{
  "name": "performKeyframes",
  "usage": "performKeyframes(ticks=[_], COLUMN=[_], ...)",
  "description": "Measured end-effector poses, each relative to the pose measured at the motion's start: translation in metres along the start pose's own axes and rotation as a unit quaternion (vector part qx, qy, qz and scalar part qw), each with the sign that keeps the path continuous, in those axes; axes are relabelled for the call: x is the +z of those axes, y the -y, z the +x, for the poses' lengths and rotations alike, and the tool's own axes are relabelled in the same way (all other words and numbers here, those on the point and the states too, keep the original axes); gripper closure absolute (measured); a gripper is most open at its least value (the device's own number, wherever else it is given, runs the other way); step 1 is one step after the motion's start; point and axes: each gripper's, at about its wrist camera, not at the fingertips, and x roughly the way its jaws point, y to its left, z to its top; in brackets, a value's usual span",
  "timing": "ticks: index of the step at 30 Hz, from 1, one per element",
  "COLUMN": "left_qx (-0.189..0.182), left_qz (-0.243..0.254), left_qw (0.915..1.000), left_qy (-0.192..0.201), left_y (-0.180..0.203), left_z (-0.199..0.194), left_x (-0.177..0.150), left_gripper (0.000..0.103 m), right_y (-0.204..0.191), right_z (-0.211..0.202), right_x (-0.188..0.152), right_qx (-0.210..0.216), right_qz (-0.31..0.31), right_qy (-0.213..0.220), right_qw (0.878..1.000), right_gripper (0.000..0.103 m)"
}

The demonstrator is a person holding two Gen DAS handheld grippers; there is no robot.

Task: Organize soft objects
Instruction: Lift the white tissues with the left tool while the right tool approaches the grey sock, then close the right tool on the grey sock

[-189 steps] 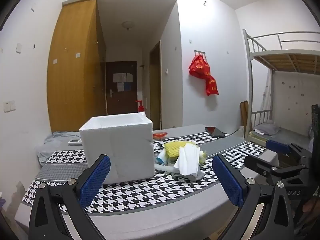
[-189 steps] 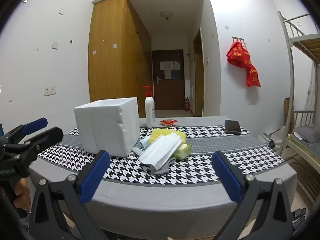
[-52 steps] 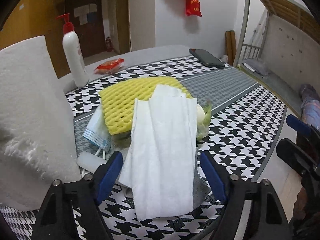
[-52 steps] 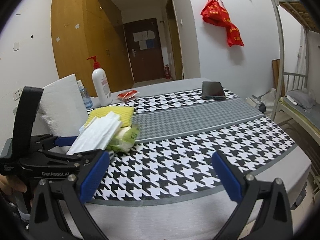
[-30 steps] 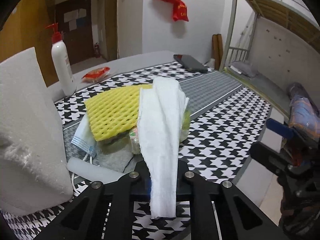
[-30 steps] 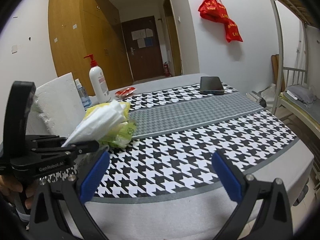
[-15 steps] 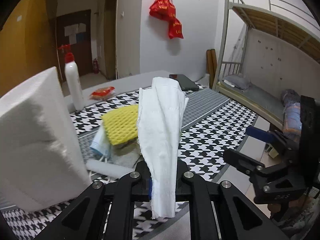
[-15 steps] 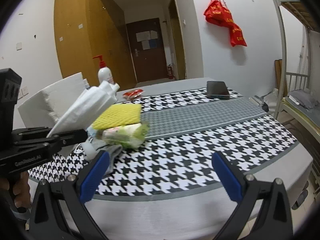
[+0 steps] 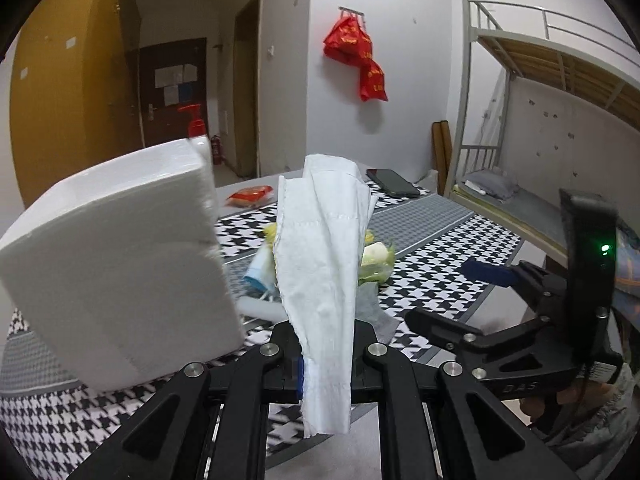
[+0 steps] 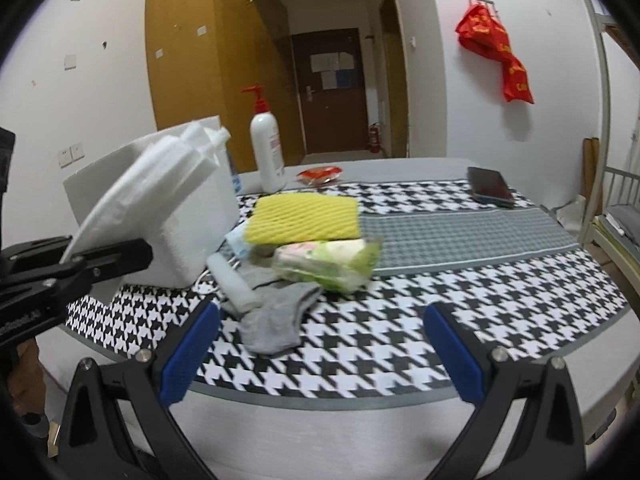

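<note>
My left gripper (image 9: 325,364) is shut on a folded white tissue cloth (image 9: 326,264) and holds it up above the table, beside the white foam box (image 9: 116,256). The right wrist view shows the cloth (image 10: 148,192) in front of the box (image 10: 196,232). On the table lie a yellow foam net (image 10: 304,218), a green tissue pack (image 10: 328,260), a grey sock (image 10: 276,316), a blue face mask (image 10: 236,242) and a white tube (image 10: 234,280). My right gripper (image 10: 320,348) is open and empty near the table's front edge, and it also shows in the left wrist view (image 9: 448,296).
A pump bottle (image 10: 267,156) stands behind the box. A red snack packet (image 10: 320,174) and a black phone (image 10: 490,190) lie at the far side of the houndstooth cloth (image 10: 460,312). A bunk bed (image 9: 540,128) stands to the right.
My left gripper, shut on the white cloth, has lifted it off the pile and drawn back toward the foam box. The right gripper has swung left to face the pile.
</note>
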Motion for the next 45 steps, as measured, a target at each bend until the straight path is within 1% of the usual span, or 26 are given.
performKeyframes(ticks=[2, 7, 16, 21, 24, 25, 28, 32, 34, 35, 37, 40, 41, 42, 43, 45], left_qx=[0.007, 0.009, 0.015, 0.013, 0.015, 0.014, 0.015, 0.012, 0.01, 0.01, 0.01, 0.014, 0.015, 0.016, 0.017, 0.019], left_qz=[-0.002, -0.007, -0.021, -0.027, -0.032, -0.035, -0.041, -0.043, -0.043, -0.044, -0.045, -0.047, -0.047, -0.047, -0.048, -0.048], left_qw=[1.0, 0.9999, 0.9997, 0.9996, 0.9994, 0.9993, 0.999, 0.999, 0.999, 0.999, 0.9989, 0.9988, 0.9988, 0.9987, 0.9987, 0.9987], left_qy=[0.002, 0.003, 0.002, 0.002, 0.0, -0.001, -0.001, 0.0, -0.001, 0.0, 0.001, 0.003, 0.004, 0.005, 0.006, 0.007], left_y=[-0.004, -0.007, -0.018, -0.02, -0.024, -0.025, -0.028, -0.029, -0.029, -0.03, -0.032, -0.031, -0.032, -0.033, -0.033, -0.033], left_z=[-0.003, -0.009, -0.013, -0.014, -0.016, -0.016, -0.016, -0.017, -0.018, -0.018, -0.02, -0.022, -0.024, -0.025, -0.026, -0.029], left_x=[-0.003, -0.009, -0.018, -0.023, -0.027, -0.028, -0.03, -0.031, -0.032, -0.032, -0.031, -0.031, -0.031, -0.032, -0.033, -0.034], left_gripper=[0.09, 0.09, 0.09, 0.09, 0.09, 0.09, 0.09, 0.09, 0.09, 0.09, 0.09, 0.09, 0.09, 0.09, 0.09, 0.09], right_y=[-0.005, -0.017, -0.026, -0.03, -0.031, -0.031, -0.03, -0.031, -0.032, -0.033, -0.033, -0.035, -0.035, -0.036, -0.036, -0.036], right_z=[0.006, 0.02, 0.043, 0.058, 0.064, 0.068, 0.076, 0.08, 0.08, 0.08, 0.079, 0.079, 0.078, 0.077, 0.077, 0.074], right_x=[0.0, -0.002, 0.0, 0.001, 0.002, 0.001, 0.002, 0.003, 0.003, 0.003, 0.004, 0.005, 0.005, 0.004, 0.004, 0.004], right_qx=[0.007, 0.018, 0.023, 0.024, 0.025, 0.023, 0.022, 0.009, 0.003, 0.001, 0.004, 0.011, 0.012, 0.017, 0.023, 0.029], right_qz=[-0.006, -0.023, -0.039, -0.058, -0.064, -0.063, -0.062, -0.068, -0.075, -0.076, -0.075, -0.075, -0.076, -0.074, -0.071, -0.065], right_qy=[-0.007, -0.03, -0.058, -0.085, -0.098, -0.104, -0.121, -0.128, -0.128, -0.128, -0.129, -0.13, -0.129, -0.129, -0.129, -0.127], right_qw=[1.0, 0.999, 0.997, 0.994, 0.993, 0.992, 0.99, 0.989, 0.989, 0.989, 0.989, 0.989, 0.989, 0.989, 0.989, 0.989], right_gripper=[0.0, 0.0, 0.001, 0.01, 0.013, 0.017, 0.022, 0.031, 0.038, 0.041, 0.053, 0.066, 0.068, 0.074, 0.078, 0.079])
